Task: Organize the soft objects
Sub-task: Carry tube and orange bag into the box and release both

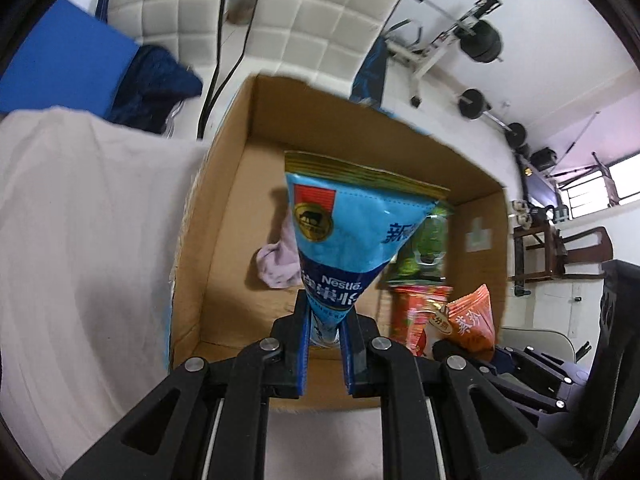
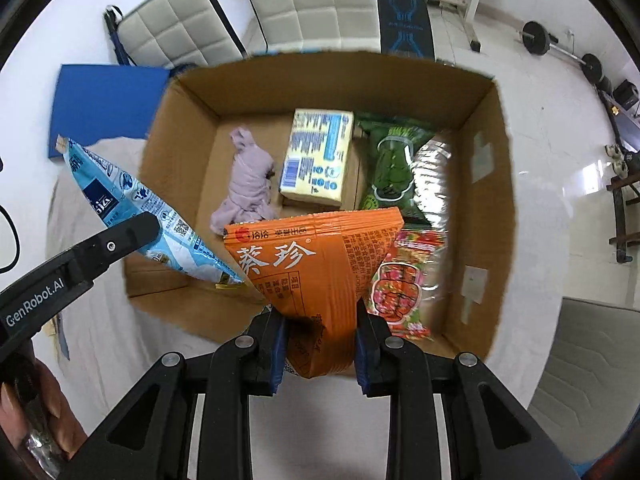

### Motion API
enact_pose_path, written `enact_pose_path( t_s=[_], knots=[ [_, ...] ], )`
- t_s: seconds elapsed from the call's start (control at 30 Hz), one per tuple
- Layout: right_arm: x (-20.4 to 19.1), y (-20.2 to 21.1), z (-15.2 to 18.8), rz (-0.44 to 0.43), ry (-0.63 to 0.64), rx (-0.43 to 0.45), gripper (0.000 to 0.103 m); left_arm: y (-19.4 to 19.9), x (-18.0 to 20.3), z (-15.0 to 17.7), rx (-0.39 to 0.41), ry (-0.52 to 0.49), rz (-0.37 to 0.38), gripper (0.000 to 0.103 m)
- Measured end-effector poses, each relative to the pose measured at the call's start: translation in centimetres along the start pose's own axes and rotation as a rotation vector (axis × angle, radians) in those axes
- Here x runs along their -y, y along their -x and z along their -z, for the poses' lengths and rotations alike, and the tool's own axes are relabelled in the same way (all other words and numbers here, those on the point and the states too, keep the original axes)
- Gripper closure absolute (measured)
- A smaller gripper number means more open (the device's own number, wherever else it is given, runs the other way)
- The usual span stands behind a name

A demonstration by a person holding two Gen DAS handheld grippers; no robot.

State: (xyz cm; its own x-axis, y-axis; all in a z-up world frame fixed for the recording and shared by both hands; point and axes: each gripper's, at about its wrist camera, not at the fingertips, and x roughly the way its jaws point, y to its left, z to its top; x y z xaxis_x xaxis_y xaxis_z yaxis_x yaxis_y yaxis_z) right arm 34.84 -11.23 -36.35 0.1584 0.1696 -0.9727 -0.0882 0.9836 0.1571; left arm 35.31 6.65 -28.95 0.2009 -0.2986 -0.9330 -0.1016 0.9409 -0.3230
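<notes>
Below me a glossy white floor (image 2: 560, 168); quilted cream chairs (image 2: 320, 0) behind; weight bench (image 1: 432, 52) and barbell (image 2: 560, 44) right; bright window (image 1: 616, 184) beyond.

We are in a home room used partly as a gym: a weight bench (image 2: 406, 20) and barbells (image 2: 560, 46) stand on the glossy white floor (image 2: 560, 152), beside quilted cushions (image 2: 312, 0), a blue mat (image 2: 104, 104), wooden chairs (image 1: 560, 248) and a window (image 1: 600, 188).
</notes>
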Motion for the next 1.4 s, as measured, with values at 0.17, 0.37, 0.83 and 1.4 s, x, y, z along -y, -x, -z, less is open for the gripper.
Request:
enact_pose_path(
  t_s=[0.17, 0.37, 0.83, 1.4],
  knots=[
    [-0.4, -4.6, -0.8, 0.016, 0.007, -0.074, 0.074, -2.8, -0.5, 0.1, -0.041, 0.007, -0.032, 0.092],
    [-0.6, -7.6, -1.0, 0.025, 0.013, -0.125, 0.074, -4.5, -0.8, 0.4, -0.068, 0.014, -0.051, 0.092],
    [-0.1, -7.2, -0.6, 0.023, 0.017, -0.117, 0.039, -2.4, 0.1, 0.2, -0.007, -0.009, -0.152, 0.071],
    [2.0, -1.2, 0.7, 0.099, -0.017, 0.001, 0.003, 1.3, 2.7, 2.0, 0.117, -0.14, -0.292, 0.001]
  ],
)
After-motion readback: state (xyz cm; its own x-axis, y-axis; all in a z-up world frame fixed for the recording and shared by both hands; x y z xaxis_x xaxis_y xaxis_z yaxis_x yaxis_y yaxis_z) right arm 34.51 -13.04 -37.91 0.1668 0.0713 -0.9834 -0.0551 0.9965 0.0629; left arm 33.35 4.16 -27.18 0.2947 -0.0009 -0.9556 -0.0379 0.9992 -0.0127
